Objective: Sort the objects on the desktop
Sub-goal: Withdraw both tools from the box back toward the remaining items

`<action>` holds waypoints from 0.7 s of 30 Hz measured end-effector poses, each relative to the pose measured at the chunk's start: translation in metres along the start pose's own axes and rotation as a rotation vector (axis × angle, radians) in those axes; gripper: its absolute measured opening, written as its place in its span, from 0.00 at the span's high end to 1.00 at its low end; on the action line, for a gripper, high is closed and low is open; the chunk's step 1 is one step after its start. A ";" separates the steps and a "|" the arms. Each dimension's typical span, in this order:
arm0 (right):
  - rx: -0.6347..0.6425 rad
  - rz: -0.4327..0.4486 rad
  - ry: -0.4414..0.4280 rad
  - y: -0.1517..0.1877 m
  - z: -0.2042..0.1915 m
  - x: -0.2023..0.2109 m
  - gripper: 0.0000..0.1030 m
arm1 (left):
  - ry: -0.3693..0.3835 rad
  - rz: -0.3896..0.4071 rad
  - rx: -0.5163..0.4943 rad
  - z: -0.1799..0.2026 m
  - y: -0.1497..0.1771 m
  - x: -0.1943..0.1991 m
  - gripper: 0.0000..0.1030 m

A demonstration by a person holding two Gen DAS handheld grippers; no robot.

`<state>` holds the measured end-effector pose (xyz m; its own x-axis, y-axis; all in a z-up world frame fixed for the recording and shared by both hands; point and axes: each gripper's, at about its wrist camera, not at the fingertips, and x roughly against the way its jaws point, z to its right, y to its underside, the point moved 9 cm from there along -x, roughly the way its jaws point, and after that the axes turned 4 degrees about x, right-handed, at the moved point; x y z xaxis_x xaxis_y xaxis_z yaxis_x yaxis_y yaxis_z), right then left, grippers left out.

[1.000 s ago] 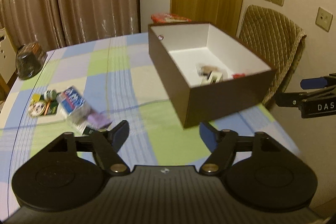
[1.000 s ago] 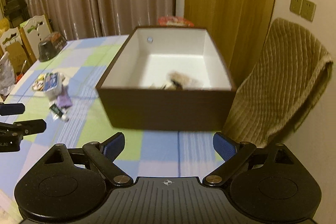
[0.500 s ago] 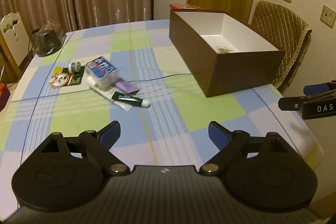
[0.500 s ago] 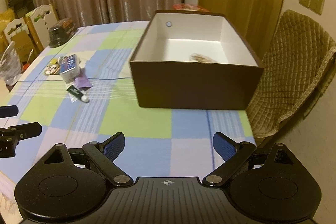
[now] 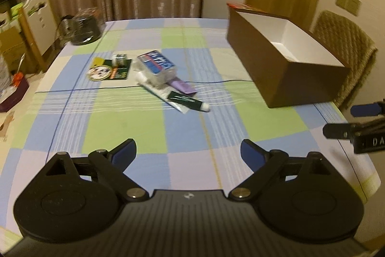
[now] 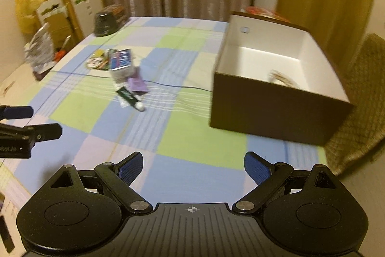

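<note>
A brown box (image 5: pixel 284 59) with a white inside stands on the right of the checked tablecloth; the right wrist view (image 6: pixel 276 98) shows a few small items in it. A pile lies mid-table: a blue tissue pack (image 5: pixel 157 64) (image 6: pixel 121 62), a purple packet (image 5: pixel 181 86), a green tube (image 5: pixel 189 101) (image 6: pixel 128 95), a round badge on a green card (image 5: pixel 105 70). My left gripper (image 5: pixel 189 153) is open and empty above the near table edge. My right gripper (image 6: pixel 193 166) is open and empty, also near the front edge.
A black bowl-shaped object (image 5: pixel 84 28) sits at the far left corner. A padded chair (image 5: pixel 346 49) stands right of the box. Boxes and bags (image 6: pixel 48 23) crowd the floor to the left. Curtains hang behind the table.
Both grippers have pulled back from the box toward the near table edge and turned left. The pile now sits nearer the middle of both views. The jaws stayed open.
</note>
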<state>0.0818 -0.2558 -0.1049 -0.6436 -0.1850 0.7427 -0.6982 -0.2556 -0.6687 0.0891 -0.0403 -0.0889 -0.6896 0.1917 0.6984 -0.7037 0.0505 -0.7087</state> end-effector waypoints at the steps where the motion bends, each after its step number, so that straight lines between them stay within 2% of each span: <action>1: 0.012 0.000 -0.019 -0.003 -0.003 -0.004 0.09 | -0.010 0.001 0.010 -0.003 -0.001 0.000 0.11; 11: 0.119 0.013 -0.187 -0.027 -0.035 -0.030 0.09 | -0.104 -0.019 0.079 -0.025 -0.011 -0.008 0.10; 21: 0.216 0.039 -0.271 -0.037 -0.050 -0.042 0.09 | -0.174 -0.016 0.103 -0.033 -0.021 -0.011 0.08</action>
<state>0.1187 -0.1909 -0.1132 -0.5414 -0.4364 0.7186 -0.5739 -0.4328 -0.6952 0.1171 -0.0111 -0.0852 -0.6909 0.0188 0.7227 -0.7226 -0.0499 -0.6894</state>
